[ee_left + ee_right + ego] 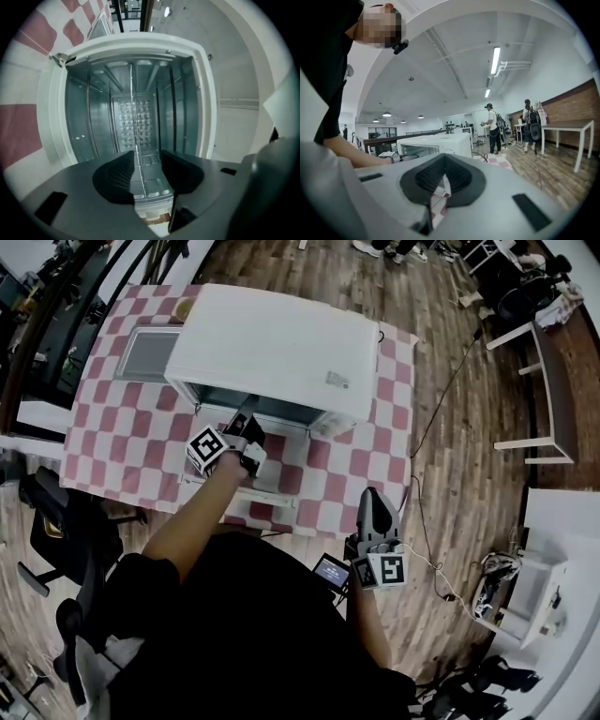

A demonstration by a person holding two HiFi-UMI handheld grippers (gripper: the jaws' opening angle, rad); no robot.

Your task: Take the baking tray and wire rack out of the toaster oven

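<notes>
The white toaster oven (281,343) stands on a red-checked table, its front open toward me. A grey baking tray (150,352) lies on the cloth to the oven's left. My left gripper (246,427) is at the oven's mouth, rolled on its side. In the left gripper view the wire rack (133,108) shows edge-on as a thin line inside the oven cavity (89,122). Its front edge runs between the open jaws of the left gripper (147,157), close to one pad. My right gripper (372,495) hangs off the table's near right corner, shut and empty (444,161).
The checked cloth (122,437) reaches the table edges. A black cable (450,390) trails over the wood floor at the right. Office chairs (56,531) stand at the left and white tables (544,399) at the right. People (492,126) stand far off.
</notes>
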